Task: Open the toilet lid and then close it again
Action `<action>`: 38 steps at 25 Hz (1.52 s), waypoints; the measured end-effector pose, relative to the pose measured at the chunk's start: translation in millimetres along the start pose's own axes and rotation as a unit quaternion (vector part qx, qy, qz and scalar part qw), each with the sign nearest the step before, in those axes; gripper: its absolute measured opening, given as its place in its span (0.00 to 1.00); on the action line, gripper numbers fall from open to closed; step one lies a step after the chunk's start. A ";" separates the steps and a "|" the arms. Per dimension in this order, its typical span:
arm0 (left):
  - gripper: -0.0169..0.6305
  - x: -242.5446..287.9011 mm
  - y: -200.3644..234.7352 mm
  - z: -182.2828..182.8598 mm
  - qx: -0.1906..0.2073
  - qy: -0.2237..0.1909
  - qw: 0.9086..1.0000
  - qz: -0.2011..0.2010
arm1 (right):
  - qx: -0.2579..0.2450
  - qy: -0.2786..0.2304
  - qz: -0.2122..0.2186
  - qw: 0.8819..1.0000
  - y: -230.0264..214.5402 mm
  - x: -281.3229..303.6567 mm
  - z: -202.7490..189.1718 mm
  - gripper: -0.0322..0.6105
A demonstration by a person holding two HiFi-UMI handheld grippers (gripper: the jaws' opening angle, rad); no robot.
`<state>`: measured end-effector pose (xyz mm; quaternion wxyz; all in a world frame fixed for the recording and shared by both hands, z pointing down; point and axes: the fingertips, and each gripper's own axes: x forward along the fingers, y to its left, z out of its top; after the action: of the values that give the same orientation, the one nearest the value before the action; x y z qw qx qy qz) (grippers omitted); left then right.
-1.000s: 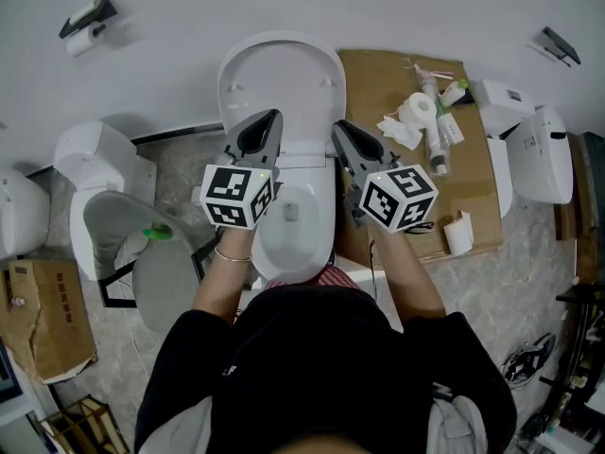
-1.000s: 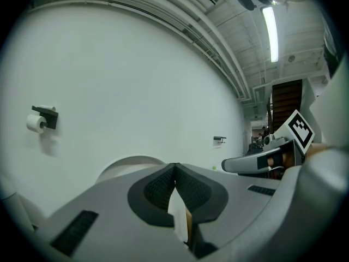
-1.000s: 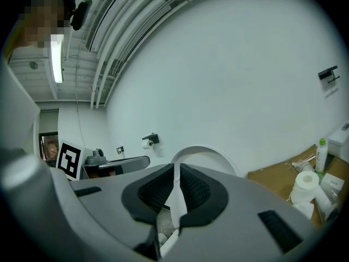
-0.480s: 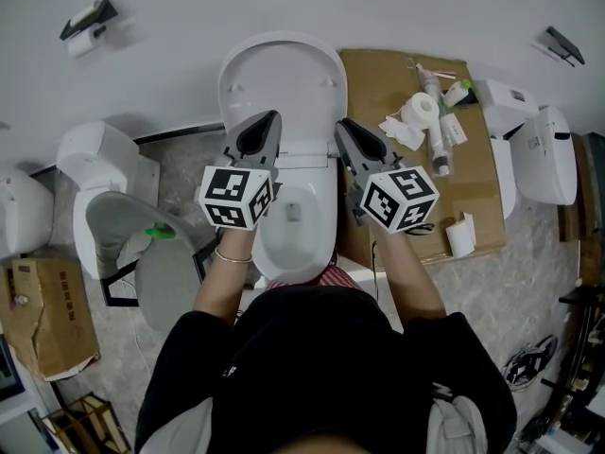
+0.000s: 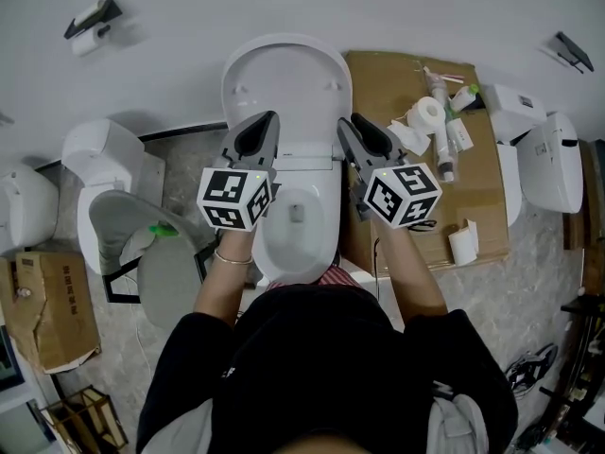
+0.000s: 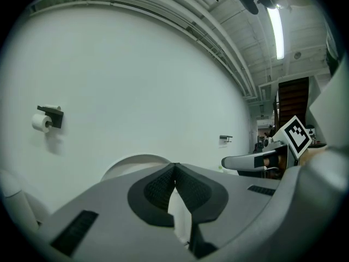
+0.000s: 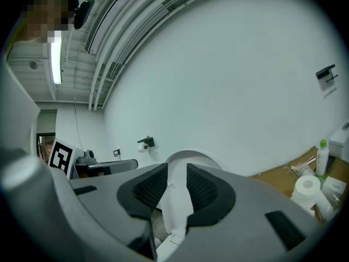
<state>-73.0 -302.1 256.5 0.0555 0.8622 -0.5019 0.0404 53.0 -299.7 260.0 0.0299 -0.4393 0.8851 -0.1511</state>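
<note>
Lid [image 5: 286,83] stands raised, leaning back at the wall behind the bowl [image 5: 295,239]. Left claw [image 5: 273,115] is closed tip to tip and empty. Right claw [image 5: 344,122] is slightly parted with nothing between. Both hover over the bowl, short of the lid. Opening looks done; closing remains. Best approach: catch the lid's top rim, tip it forward, lower it slowly, no drop.

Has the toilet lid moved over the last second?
No. The toilet lid still stands open against the wall, its edge meeting the cardboard at the same spot; the whole view shifted slightly with the head camera.
</note>
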 end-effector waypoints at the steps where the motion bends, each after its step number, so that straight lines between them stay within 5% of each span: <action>1: 0.03 0.1 1.2 0.4 0.000 -0.001 1.000 0.002 | -0.004 0.000 -0.001 1.000 -2.6 1.5 0.5 0.20; 38: 0.03 7.3 52.1 -6.8 -0.012 0.009 0.997 0.071 | -0.039 0.052 -0.028 0.997 -86.2 97.3 -17.4 0.23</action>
<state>-114.7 -333.0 267.0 0.0673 0.8236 -0.5613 0.0464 56.4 -421.0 309.7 -0.0380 -0.4561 0.8781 -0.1395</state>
